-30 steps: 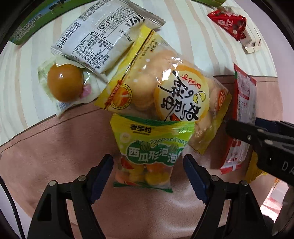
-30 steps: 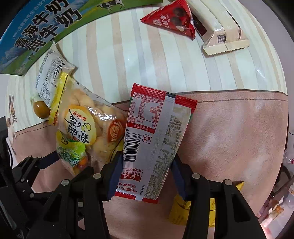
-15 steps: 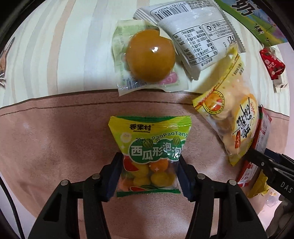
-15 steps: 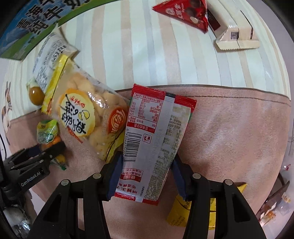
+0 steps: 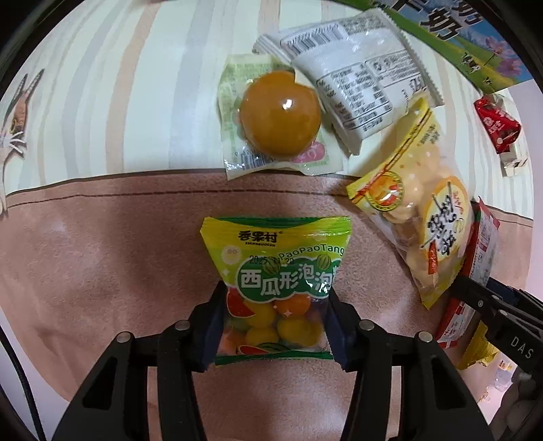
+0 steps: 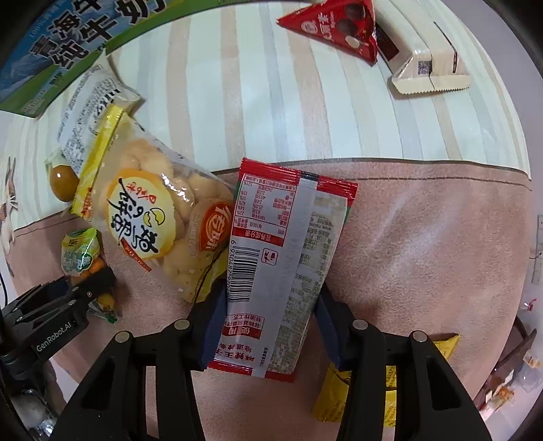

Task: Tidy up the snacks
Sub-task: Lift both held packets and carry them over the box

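Pink mat (image 5: 101, 271): candy bag (image 5: 275, 288) upright lengthwise.

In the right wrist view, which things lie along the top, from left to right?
Blue and green milk carton → red triangular snack packet → cream wrapped bar, which the red packet partly overlaps.

eight snack packets (image 6: 285, 257), one milk carton (image 6: 61, 44), one cream box (image 6: 424, 47) and two tools (image 5: 275, 325).
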The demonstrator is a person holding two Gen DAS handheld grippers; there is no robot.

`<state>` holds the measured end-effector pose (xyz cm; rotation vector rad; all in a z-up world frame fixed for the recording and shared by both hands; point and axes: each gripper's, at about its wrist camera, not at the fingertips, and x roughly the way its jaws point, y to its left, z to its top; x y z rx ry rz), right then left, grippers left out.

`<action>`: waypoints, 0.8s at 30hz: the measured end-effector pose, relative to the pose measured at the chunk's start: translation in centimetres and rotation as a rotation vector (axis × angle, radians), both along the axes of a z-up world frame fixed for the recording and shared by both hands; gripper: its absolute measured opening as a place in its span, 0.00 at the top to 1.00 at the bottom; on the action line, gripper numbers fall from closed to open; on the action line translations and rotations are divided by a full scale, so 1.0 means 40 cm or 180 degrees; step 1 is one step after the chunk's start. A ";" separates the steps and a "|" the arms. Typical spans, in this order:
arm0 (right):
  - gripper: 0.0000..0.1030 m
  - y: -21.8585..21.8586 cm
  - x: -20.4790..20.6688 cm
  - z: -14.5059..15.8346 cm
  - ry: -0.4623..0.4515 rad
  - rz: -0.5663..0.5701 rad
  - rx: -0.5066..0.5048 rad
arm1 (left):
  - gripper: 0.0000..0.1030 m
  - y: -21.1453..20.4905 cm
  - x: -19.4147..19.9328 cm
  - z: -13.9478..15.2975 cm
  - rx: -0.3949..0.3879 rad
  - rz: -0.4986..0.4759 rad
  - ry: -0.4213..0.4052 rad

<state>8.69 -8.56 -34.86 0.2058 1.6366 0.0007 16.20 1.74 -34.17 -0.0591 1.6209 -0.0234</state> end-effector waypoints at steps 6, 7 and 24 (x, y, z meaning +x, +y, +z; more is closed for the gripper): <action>0.52 -0.027 -0.018 0.089 -0.0176 -0.0013 0.0138 | 0.52 0.003 -0.008 0.095 -0.0126 0.0027 -0.0165; 0.52 -0.034 -0.014 0.106 -0.0210 -0.0012 0.0166 | 0.52 0.004 -0.008 0.114 -0.0154 0.0027 -0.0197; 0.52 -0.006 0.287 0.540 -0.1354 0.0365 0.0322 | 0.52 -0.035 0.285 0.547 -0.0533 -0.0204 -0.1180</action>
